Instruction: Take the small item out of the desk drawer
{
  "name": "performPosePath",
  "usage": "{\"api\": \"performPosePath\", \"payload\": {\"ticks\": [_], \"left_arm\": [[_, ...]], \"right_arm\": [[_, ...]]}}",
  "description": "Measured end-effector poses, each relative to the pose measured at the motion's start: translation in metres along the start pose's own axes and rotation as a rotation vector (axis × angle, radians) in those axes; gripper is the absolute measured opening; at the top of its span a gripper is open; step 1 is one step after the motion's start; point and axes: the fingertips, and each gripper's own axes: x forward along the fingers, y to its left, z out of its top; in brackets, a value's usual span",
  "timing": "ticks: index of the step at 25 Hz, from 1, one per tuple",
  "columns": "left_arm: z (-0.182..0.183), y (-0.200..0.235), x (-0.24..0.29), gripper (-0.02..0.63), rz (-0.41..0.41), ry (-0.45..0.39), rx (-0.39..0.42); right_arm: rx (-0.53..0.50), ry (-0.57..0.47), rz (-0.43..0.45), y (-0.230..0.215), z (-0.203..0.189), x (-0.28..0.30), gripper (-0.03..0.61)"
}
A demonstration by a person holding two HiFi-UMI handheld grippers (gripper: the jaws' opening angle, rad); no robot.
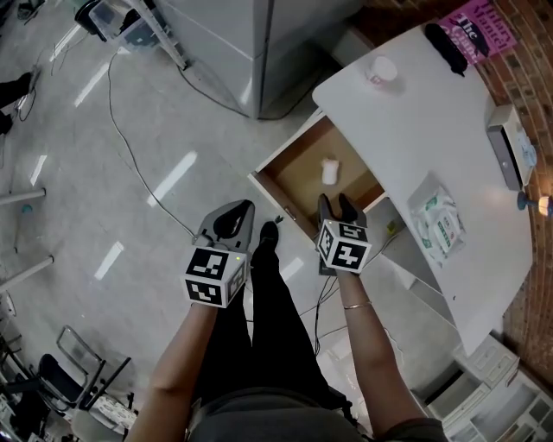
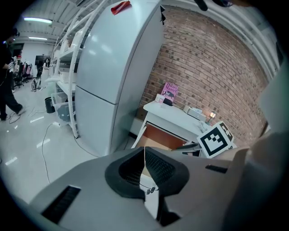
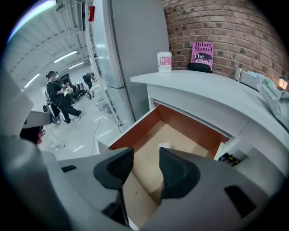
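Observation:
The desk drawer (image 1: 278, 164) stands pulled out of the white desk (image 1: 415, 129), and a small white item (image 1: 329, 170) lies on its brown floor. My right gripper (image 1: 335, 205) hovers over the drawer's near edge, open and holding nothing. In the right gripper view its jaws (image 3: 145, 171) frame the drawer (image 3: 135, 131), with the small item (image 3: 164, 146) ahead of them, a little to the right. My left gripper (image 1: 235, 216) hangs over the floor to the left of the drawer. Its pads (image 2: 144, 153) meet with nothing between them.
On the desk are a white cup (image 1: 381, 71), a pink book (image 1: 479, 26), a dark pouch (image 1: 449, 45) and a pack of wipes (image 1: 438, 220). A tall grey cabinet (image 1: 259, 43) stands left of the desk. A cable (image 1: 130, 155) runs across the floor. A person (image 3: 61, 101) walks far off.

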Motion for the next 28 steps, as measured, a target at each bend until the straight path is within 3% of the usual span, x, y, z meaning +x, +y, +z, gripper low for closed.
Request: {"api": "performPosePath", "payload": {"ticks": [28], "left_arm": [[-0.029, 0.020, 0.048, 0.025, 0.054, 0.055, -0.102]], "right_arm": [[-0.034, 0.175, -0.041, -0.043, -0.025, 0.105, 0.213]]}}
